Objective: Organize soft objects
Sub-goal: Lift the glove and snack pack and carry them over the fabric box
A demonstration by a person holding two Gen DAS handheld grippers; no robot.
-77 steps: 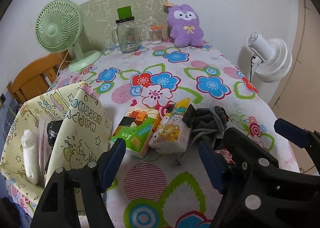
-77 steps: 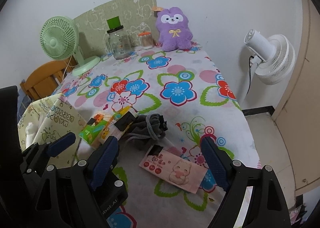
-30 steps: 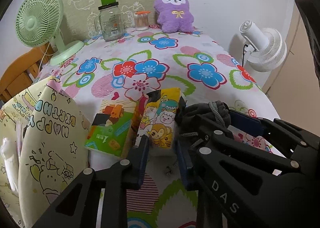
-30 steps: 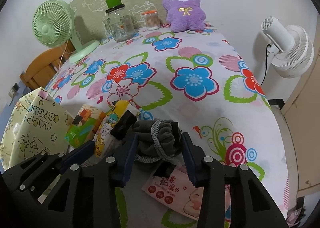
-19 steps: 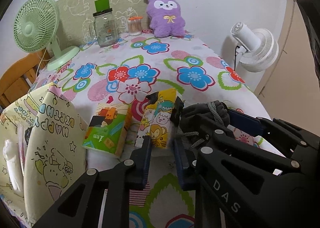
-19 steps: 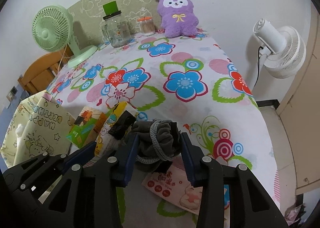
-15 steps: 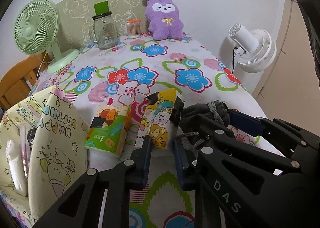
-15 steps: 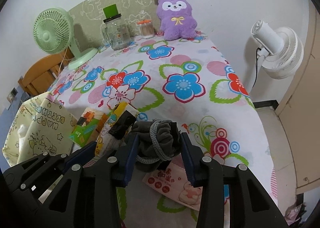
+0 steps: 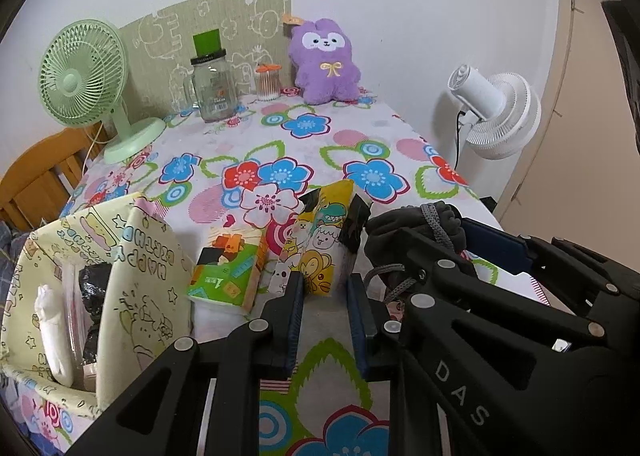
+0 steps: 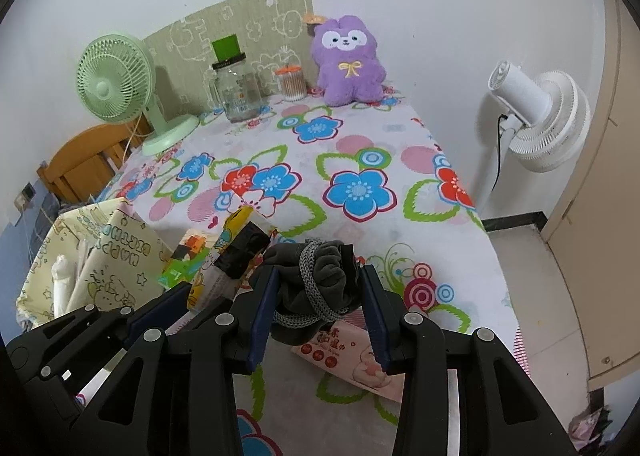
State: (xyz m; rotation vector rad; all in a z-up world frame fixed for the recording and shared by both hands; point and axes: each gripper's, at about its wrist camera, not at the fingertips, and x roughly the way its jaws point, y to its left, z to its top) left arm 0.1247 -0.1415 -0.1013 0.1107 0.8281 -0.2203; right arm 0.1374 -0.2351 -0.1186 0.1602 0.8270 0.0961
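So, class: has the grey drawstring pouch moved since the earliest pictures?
Yes. The grey drawstring pouch has risen off the tablecloth, clamped in the right claw, above the pink wipes pack.

Black tool [image 9: 324, 308] (blue pads, "DAS").

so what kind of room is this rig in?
Most likely a home room, maybe a bedroom or dining corner: a table under a flowered tablecloth, a purple plush toy against the wall, and a green desk fan by a wooden chair.
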